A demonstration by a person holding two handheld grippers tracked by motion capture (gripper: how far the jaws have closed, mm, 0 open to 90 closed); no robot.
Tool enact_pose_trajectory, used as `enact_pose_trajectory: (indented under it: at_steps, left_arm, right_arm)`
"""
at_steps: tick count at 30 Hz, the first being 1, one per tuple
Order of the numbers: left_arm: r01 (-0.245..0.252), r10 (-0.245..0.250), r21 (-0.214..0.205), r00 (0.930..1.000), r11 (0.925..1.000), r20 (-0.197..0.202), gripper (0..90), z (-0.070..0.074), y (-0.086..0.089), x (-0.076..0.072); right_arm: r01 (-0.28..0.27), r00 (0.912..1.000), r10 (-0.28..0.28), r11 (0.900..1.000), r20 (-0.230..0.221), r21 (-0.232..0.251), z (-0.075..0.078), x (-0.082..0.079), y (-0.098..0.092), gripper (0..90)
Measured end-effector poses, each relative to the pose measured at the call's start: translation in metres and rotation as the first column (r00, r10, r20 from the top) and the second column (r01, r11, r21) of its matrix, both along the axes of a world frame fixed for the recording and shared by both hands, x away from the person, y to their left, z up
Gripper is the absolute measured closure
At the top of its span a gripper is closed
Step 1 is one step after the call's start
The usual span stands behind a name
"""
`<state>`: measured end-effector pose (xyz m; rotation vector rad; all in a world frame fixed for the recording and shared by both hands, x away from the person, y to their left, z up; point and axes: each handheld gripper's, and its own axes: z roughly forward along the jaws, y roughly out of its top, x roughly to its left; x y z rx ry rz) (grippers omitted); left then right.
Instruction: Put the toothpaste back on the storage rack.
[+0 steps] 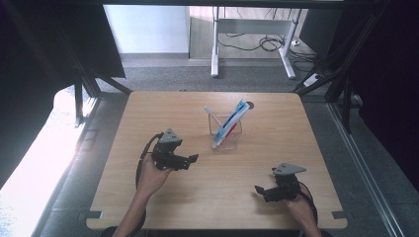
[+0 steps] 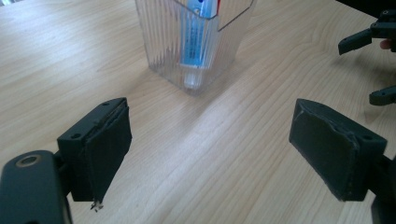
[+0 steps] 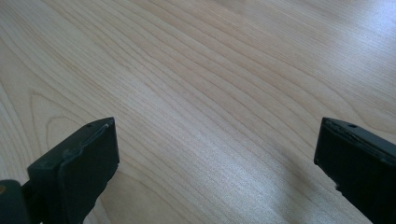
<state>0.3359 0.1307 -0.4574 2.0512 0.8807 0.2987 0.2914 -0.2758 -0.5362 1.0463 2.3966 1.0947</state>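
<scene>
Left gripper (image 1: pixel 190 159): you hold it with its jaws spread wide and nothing between them, low over the wood, aimed at the holder.
Right gripper (image 1: pixel 261 190): yours is released too, jaws far apart over bare wood near the front edge on the right, well apart from the holder.
Clear plastic holder (image 2: pixel 168 56): it stands upright near the middle of the table, just ahead of your left gripper, ribbed walls see-through.
Toothpaste tube (image 1: pixel 231 122): it sits in the holder cap down, leaning so its flat end sticks out past the rim toward the far right.
Wooden table (image 1: pixel 148 118): light wood grain under both your grippers.
</scene>
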Motion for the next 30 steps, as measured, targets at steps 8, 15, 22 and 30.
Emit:
enact_pose_trajectory:
  at_steps: [8, 15, 22, 30]
  left_arm:
    - [-0.028, 0.028, -0.01, 0.9996, 0.9995, -0.005, 13.2, -0.009, 0.018, -0.014]
    - [-0.04, 0.04, -0.007, 0.9991, 0.9992, -0.013, 13.2, -0.025, 0.028, -0.026]
    - [-0.057, 0.057, 0.01, 0.9979, 0.9983, -0.031, 13.2, -0.04, 0.033, -0.035]
    - [-0.058, 0.06, 0.043, 0.9973, 0.9974, -0.042, 13.2, -0.054, 0.034, -0.044]
  right_arm:
    - [0.0, 1.0, 0.0, 1.0, 0.0, -0.002, 0.0, 0.0, 0.0, 0.3]
    - [-0.001, 1.0, 0.001, 1.0, 0.001, -0.003, 0.0, 0.0, 0.001, 0.3]
    - [-0.003, 1.0, 0.003, 1.0, -0.001, -0.007, -0.001, 0.0, 0.002, 0.3]
    - [-0.005, 1.0, 0.005, 1.0, -0.002, -0.007, -0.001, -0.001, 0.003, 0.3]
